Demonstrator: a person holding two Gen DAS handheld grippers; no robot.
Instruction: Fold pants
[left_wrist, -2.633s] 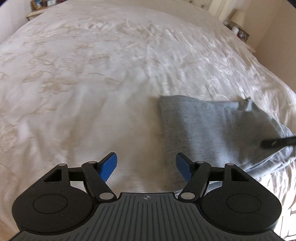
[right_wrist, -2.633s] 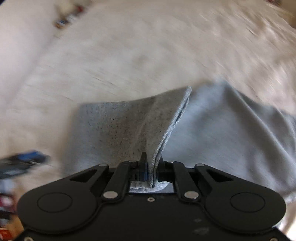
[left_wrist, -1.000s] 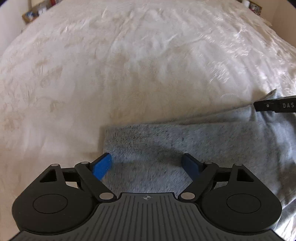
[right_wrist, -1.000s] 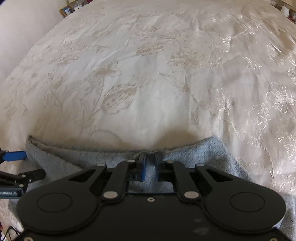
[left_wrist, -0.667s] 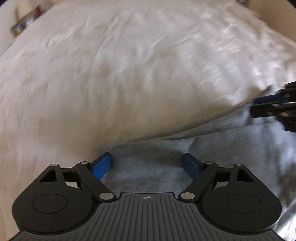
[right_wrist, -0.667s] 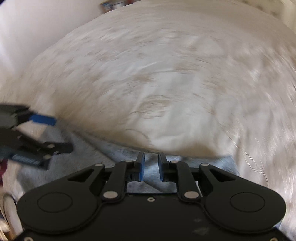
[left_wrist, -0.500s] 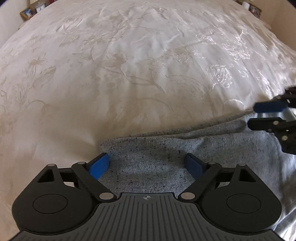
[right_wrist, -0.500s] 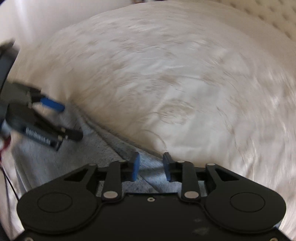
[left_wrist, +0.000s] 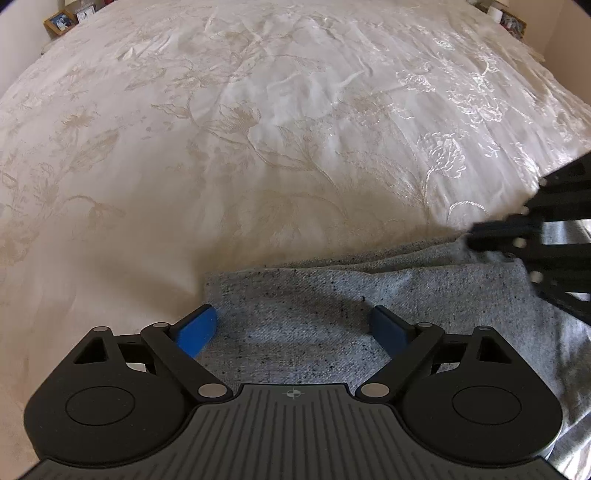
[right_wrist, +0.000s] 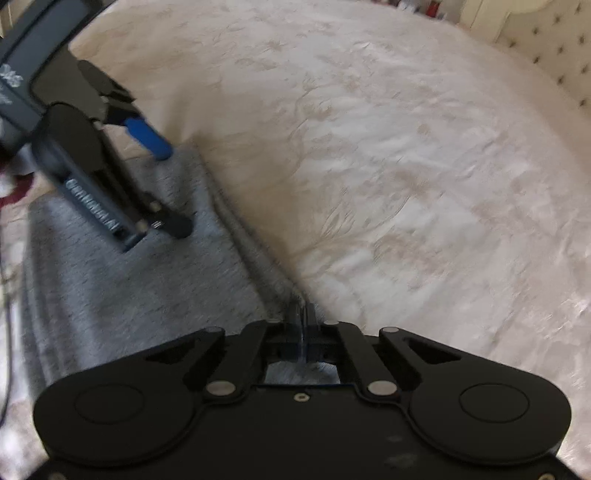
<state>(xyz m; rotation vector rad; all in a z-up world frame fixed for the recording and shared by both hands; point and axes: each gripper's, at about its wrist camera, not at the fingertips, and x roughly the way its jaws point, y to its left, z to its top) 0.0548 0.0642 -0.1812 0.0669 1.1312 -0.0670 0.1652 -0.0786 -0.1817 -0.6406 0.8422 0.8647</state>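
The grey speckled pants (left_wrist: 332, 295) lie folded and flat on the white bedspread; they also show in the right wrist view (right_wrist: 122, 280). My left gripper (left_wrist: 293, 326) is open, its blue fingers spread over the pants' near left corner, holding nothing. It shows in the right wrist view (right_wrist: 162, 188) at the left. My right gripper (right_wrist: 302, 314) is shut, its jaws pressed together at the pants' far edge; whether cloth is pinched between them is not clear. It shows in the left wrist view (left_wrist: 517, 236) at the right, blurred.
The white floral bedspread (left_wrist: 280, 129) stretches far ahead of the pants. A tufted headboard (right_wrist: 554, 44) stands at the far right. Picture frames (left_wrist: 61, 20) sit on a side table beyond the bed's far left corner.
My right gripper released the lifted pant edge, laid it flat, opened, swung to the right and has now shut again at the far edge. My left gripper moved over the pants' left corner and stayed open.
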